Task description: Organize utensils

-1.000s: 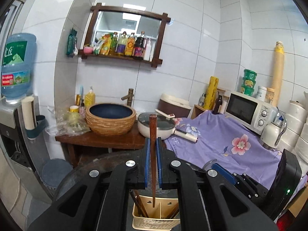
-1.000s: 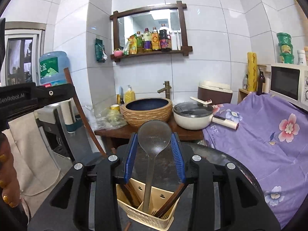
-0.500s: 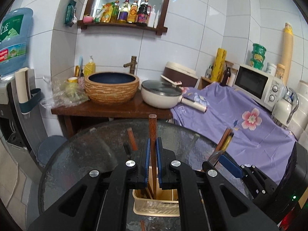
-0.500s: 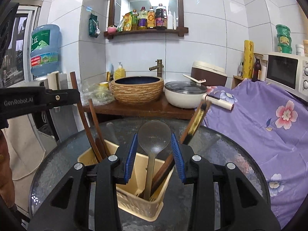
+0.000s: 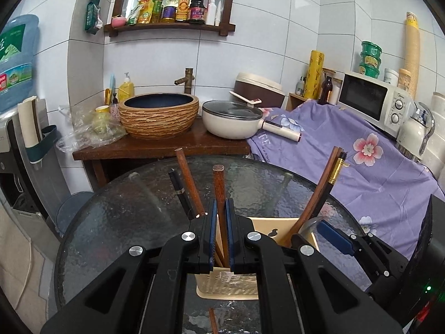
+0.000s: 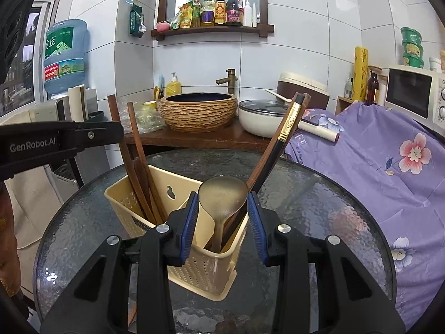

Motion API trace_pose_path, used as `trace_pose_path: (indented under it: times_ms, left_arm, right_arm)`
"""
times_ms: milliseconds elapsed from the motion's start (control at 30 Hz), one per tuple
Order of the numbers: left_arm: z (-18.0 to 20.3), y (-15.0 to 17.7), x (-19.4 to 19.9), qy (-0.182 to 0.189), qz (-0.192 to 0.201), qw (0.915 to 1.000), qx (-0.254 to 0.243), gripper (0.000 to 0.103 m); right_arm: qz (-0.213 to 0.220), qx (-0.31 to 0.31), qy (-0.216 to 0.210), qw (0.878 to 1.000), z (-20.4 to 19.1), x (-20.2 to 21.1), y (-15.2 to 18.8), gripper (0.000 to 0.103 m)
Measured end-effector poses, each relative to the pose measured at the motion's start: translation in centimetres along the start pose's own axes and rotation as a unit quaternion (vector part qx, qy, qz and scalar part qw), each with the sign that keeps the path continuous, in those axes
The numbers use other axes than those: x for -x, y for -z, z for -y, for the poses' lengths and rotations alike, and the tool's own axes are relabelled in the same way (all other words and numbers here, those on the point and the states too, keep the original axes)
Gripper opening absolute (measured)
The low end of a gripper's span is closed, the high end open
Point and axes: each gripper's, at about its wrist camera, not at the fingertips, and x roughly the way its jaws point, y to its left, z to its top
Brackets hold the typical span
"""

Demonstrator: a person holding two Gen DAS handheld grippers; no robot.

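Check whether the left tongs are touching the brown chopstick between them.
Touching. The left wrist view shows the left tongs shut, both blue pads pressed against the brown chopstick, which stands over the cream basket.

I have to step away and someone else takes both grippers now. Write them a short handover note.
Left gripper: shut on a wooden chopstick, lower end down inside the caddy.
Right gripper: shut on the spoon by its bowl, handle down in the caddy's other compartment.
Caddy stands on the glass table, with more chopsticks already in it.
Left: release both. One stick lies on the table near the caddy.
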Motion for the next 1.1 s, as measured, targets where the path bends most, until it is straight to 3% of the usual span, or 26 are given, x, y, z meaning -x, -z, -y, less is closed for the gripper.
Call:
trace_pose_path:
  times_ms: [67, 133, 200, 233, 333, 467, 600, 833, 967, 1100]
  left_arm:
    - [0.2, 0.0, 0.1, 0.002, -0.001, 1.0000, -0.006, 0.007]
    - [0.3, 0.0, 0.4, -0.002, 0.006, 0.9999, -0.015, 0.017]
    - [0.3, 0.2, 1.3, -0.010, 0.022, 0.9995, -0.019, 0.048]
    - [0.2, 0.3, 1.8, -0.013, 0.031, 0.9993, -0.019, 0.053]
    - [-0.1, 0.7, 3.4, -0.019, 0.047, 0.9985, -0.023, 0.056]
    - [-1.1, 2.5, 5.3, -0.021, 0.050, 0.9984, -0.011, 0.070]
    - [-2.3, 4.9, 5.6, -0.022, 0.024, 0.9995, 0.002, 0.071]
    - [-5.5, 10.8, 2.9, -0.039, -0.070, 0.9961, 0.036, 0.069]
    - [-6.1, 13.1, 0.9, -0.033, -0.120, 0.9915, 0.037, 0.050]
    - [-5.2, 14.3, -1.0, -0.016, -0.160, 0.9867, 0.019, 0.042]
  right_arm:
    - [0.001, -0.001, -0.001, 1.000, 0.0, 0.2, 0.0, 0.047]
    - [0.010, -0.006, -0.002, 1.000, 0.2, 0.8, 0.0, 0.054]
    - [0.014, -0.008, -0.004, 1.000, 0.3, 1.4, 0.2, 0.055]
    - [0.015, -0.009, -0.004, 1.000, 0.3, 1.8, 0.2, 0.055]
    - [0.012, -0.009, -0.008, 1.000, 0.1, 3.1, 0.8, 0.055]
    - [-0.002, 0.006, -0.027, 1.000, -0.8, 4.8, 2.5, 0.056]
    - [-0.055, 0.013, -0.052, 0.997, -2.1, 5.5, 5.4, 0.056]
    - [-0.160, 0.026, -0.081, 0.983, -4.7, 4.7, 10.6, 0.056]
    - [-0.183, 0.018, -0.083, 0.980, -5.6, 4.5, 12.5, 0.056]
    - [-0.197, -0.003, -0.081, 0.977, -5.4, 4.5, 13.9, 0.056]
